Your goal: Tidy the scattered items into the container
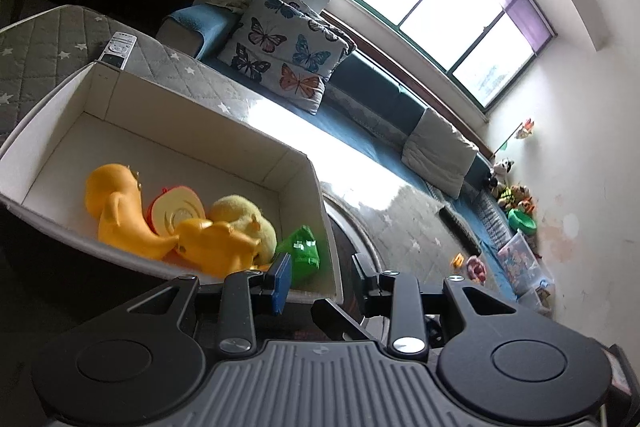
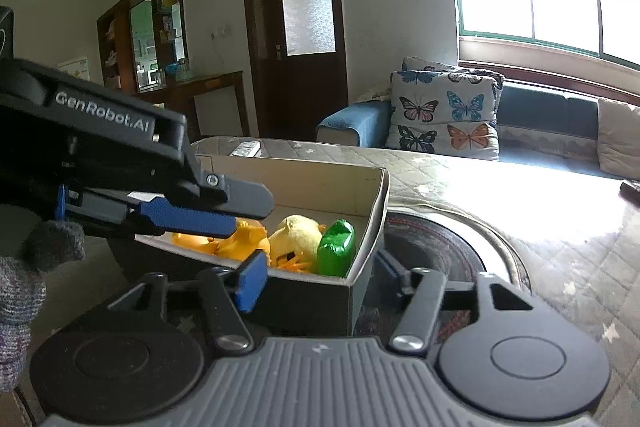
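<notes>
Legibly, one piece of writing only: "GenRobot.AI" [image 2: 102, 115] in pale letters on black housing, right wrist view only.

- Container [image 1: 200, 115]: open cardboard box, pale inside, dark outside. Stands on table [image 1: 192, 67] under grey quilted cover with white stars.
- Inside container, at near end: orange toy figures [image 1: 120, 211], red-rimmed cream disc [image 1: 178, 211], yellow plush [image 1: 244, 215], green packet [image 1: 304, 251] nearest the corner. White marks on packet too small to read.
- Left claw [image 1: 320, 275]: open, blue pads apart, gripping nothing; near corner of container between the fingers, untouched.
- Right claw [image 2: 318, 267]: open, holding nothing; corner of container between its fingers too.
- Remote control [image 1: 118, 49]: on table just beyond container; key markings unreadable.
- Butterfly cushion [image 1: 280, 47]: on blue sofa, below window.

Left wrist view only: full floor of container with disc in plain sight; heap of soft toys [image 1: 512, 195] by far wall; clear storage tub [image 1: 520, 259].

Right wrist view only: gloved hand [image 2: 24, 291] under left claw; dark door [image 2: 300, 27] with frosted pane; wall shelves [image 2: 140, 39]; dark round inset [image 2: 440, 239] in table beside container.
</notes>
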